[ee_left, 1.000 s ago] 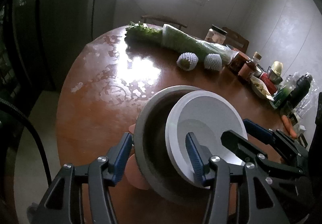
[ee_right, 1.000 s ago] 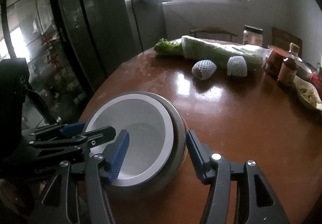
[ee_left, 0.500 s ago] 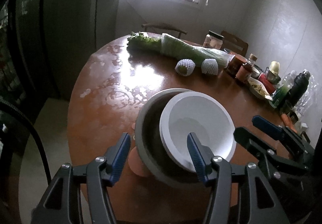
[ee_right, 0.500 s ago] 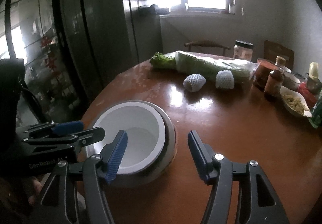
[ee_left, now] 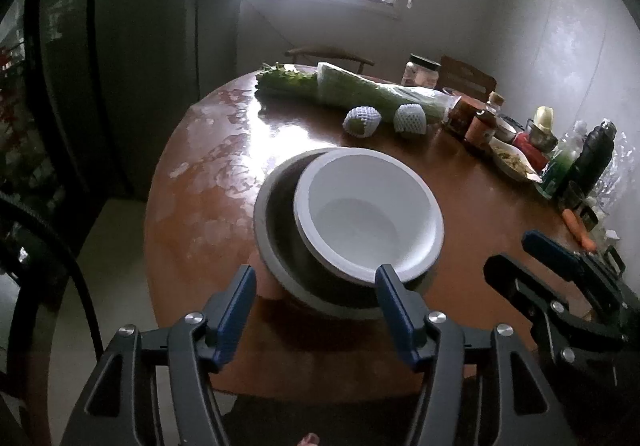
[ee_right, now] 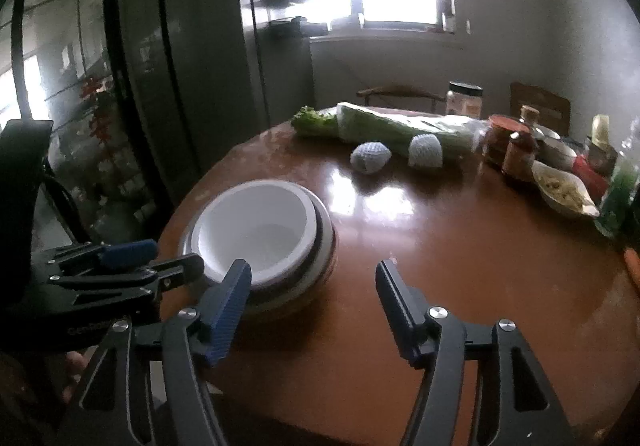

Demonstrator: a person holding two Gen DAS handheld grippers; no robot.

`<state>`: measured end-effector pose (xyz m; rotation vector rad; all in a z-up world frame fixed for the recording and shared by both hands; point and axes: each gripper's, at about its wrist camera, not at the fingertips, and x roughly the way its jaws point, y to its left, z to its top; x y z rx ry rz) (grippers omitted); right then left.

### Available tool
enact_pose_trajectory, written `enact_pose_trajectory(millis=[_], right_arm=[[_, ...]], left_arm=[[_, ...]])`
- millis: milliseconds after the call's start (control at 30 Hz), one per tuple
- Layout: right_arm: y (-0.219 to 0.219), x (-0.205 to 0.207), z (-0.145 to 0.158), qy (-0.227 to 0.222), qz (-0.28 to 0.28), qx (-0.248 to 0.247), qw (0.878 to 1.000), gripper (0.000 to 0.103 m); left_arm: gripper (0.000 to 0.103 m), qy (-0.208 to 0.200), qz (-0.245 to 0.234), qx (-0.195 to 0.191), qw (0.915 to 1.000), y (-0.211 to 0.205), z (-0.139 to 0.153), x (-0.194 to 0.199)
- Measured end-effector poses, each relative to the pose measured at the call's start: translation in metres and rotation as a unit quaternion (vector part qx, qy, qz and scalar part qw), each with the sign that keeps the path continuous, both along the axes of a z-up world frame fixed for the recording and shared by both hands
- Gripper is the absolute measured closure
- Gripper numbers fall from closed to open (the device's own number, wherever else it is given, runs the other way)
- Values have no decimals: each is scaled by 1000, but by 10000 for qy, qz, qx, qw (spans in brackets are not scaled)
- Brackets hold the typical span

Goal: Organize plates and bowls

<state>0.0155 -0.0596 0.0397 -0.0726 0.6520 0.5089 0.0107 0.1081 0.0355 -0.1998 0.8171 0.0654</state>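
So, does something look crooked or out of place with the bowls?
Yes. The white bowl sits off-centre inside the grey bowl, pushed toward its right side and slightly tilted. The stack also stands close to the table edge.

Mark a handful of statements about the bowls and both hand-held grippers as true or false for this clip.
1. The white bowl sits nested inside the grey bowl. True.
2. The left hand-held gripper is clamped on the white bowl's rim. False: its jaws are opening and its pads touch neither bowl.
3. The right hand-held gripper holds nothing. True: only bare table shows between its opening jaws.
4. The bowls stand at the far side of the table beside the bottles. False: they stand near the edge closest to the grippers.
5. Two fruits in white foam netting lie in front of the wrapped greens. True.
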Motion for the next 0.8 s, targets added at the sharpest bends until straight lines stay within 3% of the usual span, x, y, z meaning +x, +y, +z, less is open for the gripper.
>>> enact_pose_trajectory(millis=[300, 400, 800], right_arm=[[-19, -31, -5, -150, -141, 48, 9998, 32], [-29, -37, -10, -80, -219, 207, 9995, 28], [-41, -58, -30, -30, -504, 26, 9987, 28]], left_arm=[[40, -129, -33, -104, 9999, -18, 0, -22], [39, -62, -52, -40, 10000, -22, -5, -25], [39, 164, -280, 151, 9994, -42, -30, -35]])
